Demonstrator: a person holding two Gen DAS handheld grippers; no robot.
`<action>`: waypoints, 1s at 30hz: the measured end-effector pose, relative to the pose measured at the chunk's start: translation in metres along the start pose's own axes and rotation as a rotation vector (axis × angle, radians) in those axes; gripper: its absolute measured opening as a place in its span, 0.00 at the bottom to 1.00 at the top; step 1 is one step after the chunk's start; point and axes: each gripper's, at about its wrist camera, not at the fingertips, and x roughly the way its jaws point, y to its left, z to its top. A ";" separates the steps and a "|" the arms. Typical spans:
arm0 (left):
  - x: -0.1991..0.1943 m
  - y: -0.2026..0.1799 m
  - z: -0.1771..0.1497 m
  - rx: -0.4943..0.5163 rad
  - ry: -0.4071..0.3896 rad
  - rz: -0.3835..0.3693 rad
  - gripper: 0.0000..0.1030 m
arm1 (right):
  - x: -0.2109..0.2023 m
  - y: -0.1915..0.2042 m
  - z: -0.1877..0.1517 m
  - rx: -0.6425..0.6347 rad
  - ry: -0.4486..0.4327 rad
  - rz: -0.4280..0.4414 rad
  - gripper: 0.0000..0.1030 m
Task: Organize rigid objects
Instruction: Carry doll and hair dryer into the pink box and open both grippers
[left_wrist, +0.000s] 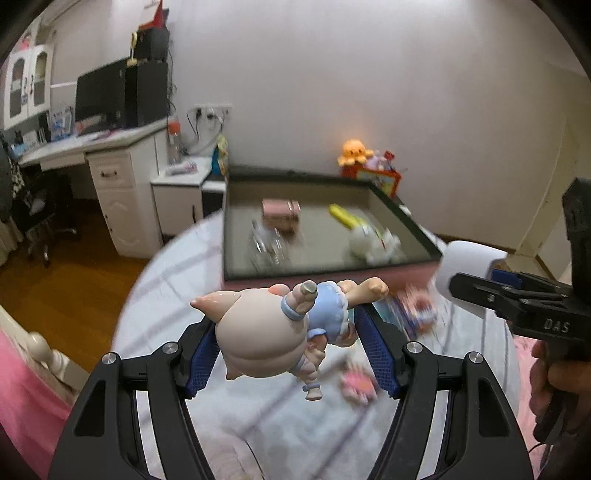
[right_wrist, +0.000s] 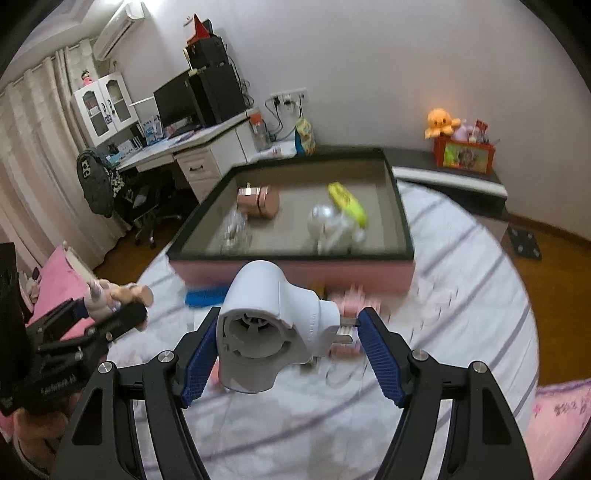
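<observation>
My left gripper (left_wrist: 286, 345) is clamped on a glossy doll figurine (left_wrist: 273, 332), the blue pads bearing on its rounded head at one side and its blue dress at the other; the figure lies crosswise between the fingers, legs pointing toward the box, raised above the striped bedspread (left_wrist: 166, 295). My right gripper (right_wrist: 286, 350) is clamped on a white plastic fitting (right_wrist: 269, 328), one pad on its round body and the other on the metal prongs at its narrow end. Ahead of both lies the shallow pink-sided box (right_wrist: 295, 271), already holding a pink case (right_wrist: 258, 201), a yellow item (right_wrist: 347, 203), a white toy (right_wrist: 336, 225) and something clear that is too blurred to name. I judge the figurine hard, light and slick, with thin limbs that could snap; the head and torso are the sound places to grip, never an arm or leg. The fitting looks stiff and light, but the hold on its prongs seems narrow, so it may pivot if swung quickly. A few small pink pieces (left_wrist: 358, 386) remain on the bedspread.
</observation>
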 end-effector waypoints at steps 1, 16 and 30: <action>0.000 0.002 0.006 0.000 -0.012 0.004 0.69 | 0.000 0.000 0.006 -0.004 -0.010 -0.004 0.72; 0.051 0.008 0.099 0.005 -0.112 0.006 0.69 | 0.018 -0.006 0.093 -0.019 -0.156 -0.064 0.72; 0.098 -0.001 0.115 0.014 -0.080 0.002 0.69 | 0.066 -0.020 0.110 0.006 -0.133 -0.074 0.72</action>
